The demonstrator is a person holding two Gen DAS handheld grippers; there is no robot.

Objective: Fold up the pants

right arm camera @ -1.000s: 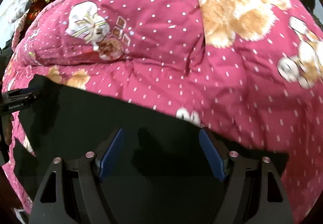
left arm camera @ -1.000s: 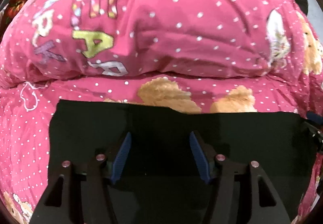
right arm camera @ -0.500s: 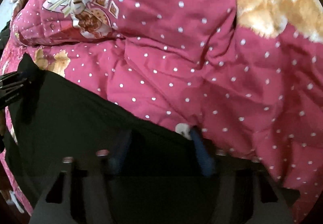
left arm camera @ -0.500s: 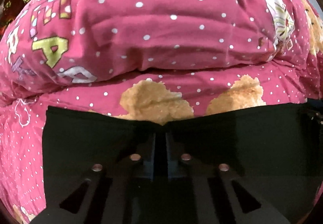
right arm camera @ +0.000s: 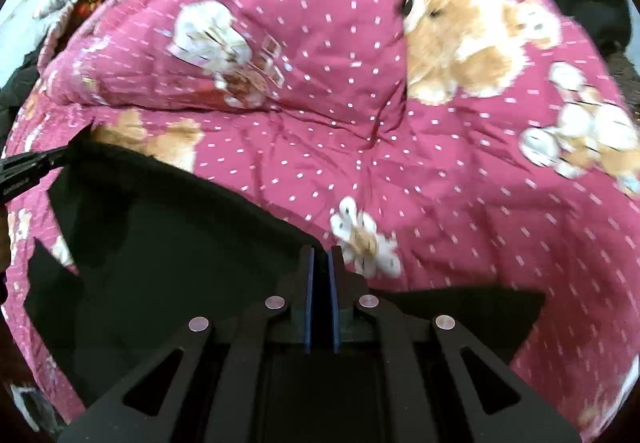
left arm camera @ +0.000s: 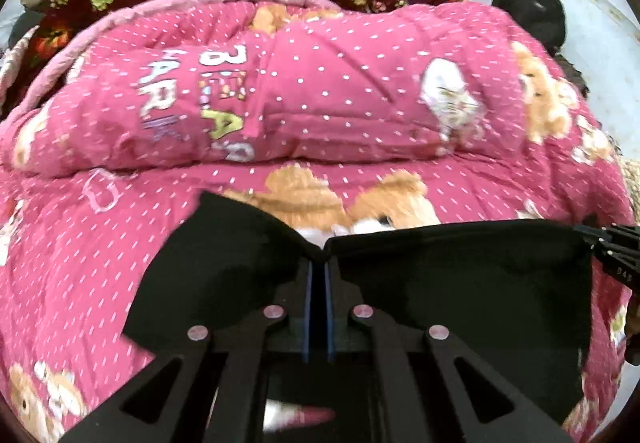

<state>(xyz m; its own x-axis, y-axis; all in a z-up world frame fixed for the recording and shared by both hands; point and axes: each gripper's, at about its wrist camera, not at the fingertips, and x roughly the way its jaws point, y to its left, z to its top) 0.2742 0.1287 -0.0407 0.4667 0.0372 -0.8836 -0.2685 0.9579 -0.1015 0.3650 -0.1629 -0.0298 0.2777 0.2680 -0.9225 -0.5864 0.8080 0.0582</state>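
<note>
One pair of black pants point(left arm camera: 460, 283), two grippers – left point(left arm camera: 318, 267), right point(right arm camera: 321, 257) – one pink quilt point(left arm camera: 340, 91), one black bag point(left arm camera: 528, 11).

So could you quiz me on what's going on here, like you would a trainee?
1. True or false: both grippers are shut on the pants.
2. What do the pants lie on? A) a wooden table B) a pink dotted quilt with bears C) a tiled floor
3. In the left wrist view, what shows at the right edge, at the corner of the cloth?

Key
1. True: the left gripper and the right gripper each pinch the top edge of the black cloth.
2. B, the quilt.
3. The tip of the right gripper.
</note>
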